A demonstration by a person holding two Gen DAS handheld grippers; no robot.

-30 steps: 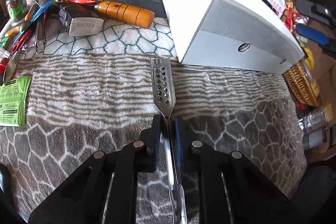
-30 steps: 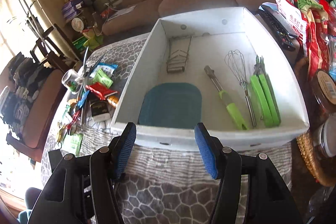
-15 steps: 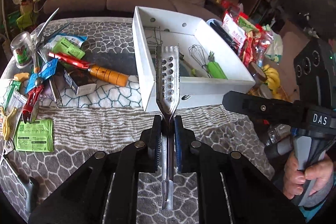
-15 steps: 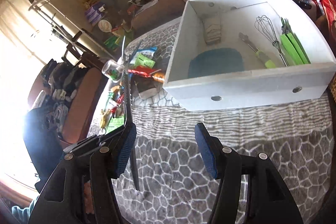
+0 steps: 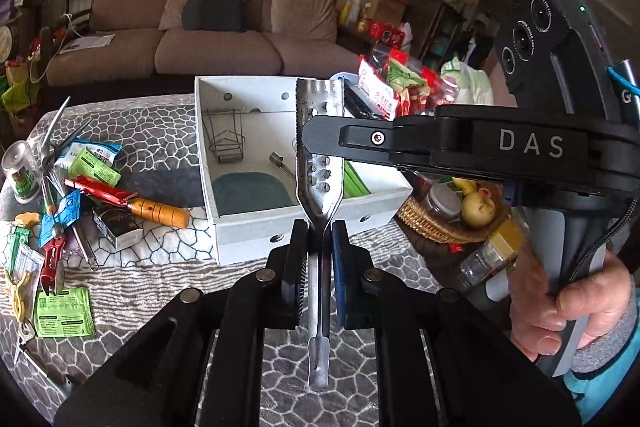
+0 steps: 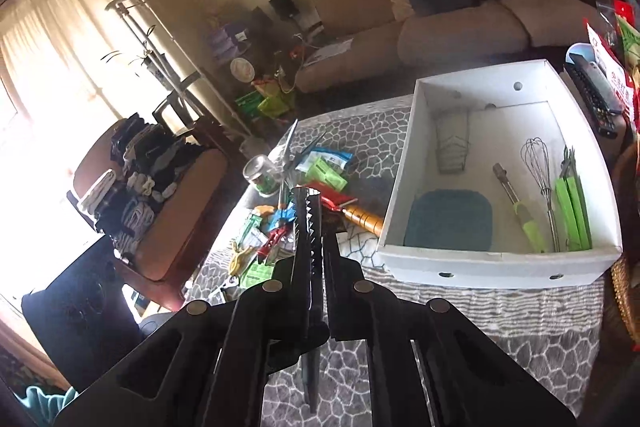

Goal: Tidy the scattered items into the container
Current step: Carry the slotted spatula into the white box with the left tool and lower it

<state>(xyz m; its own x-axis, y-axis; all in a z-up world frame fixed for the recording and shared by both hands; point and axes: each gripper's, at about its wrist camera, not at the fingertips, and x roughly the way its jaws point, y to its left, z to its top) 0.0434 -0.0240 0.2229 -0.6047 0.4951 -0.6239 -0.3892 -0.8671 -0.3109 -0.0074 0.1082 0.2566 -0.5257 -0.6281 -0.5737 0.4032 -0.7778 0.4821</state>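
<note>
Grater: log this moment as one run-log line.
left tool: shut on grater handle | right tool: shut on grater blade | grater: above table, short of white box

right gripper (image 5: 310,139): black, "DAS" lettering, silver screw | pads: blue | sleeve (image 5: 600,379): grey, teal

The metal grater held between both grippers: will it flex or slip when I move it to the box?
The metal grater looks like rigid sheet steel, so it probably won't flex. Its smooth narrow handle could pivot in the left gripper. The toothed edge may catch the white box wall.
</note>
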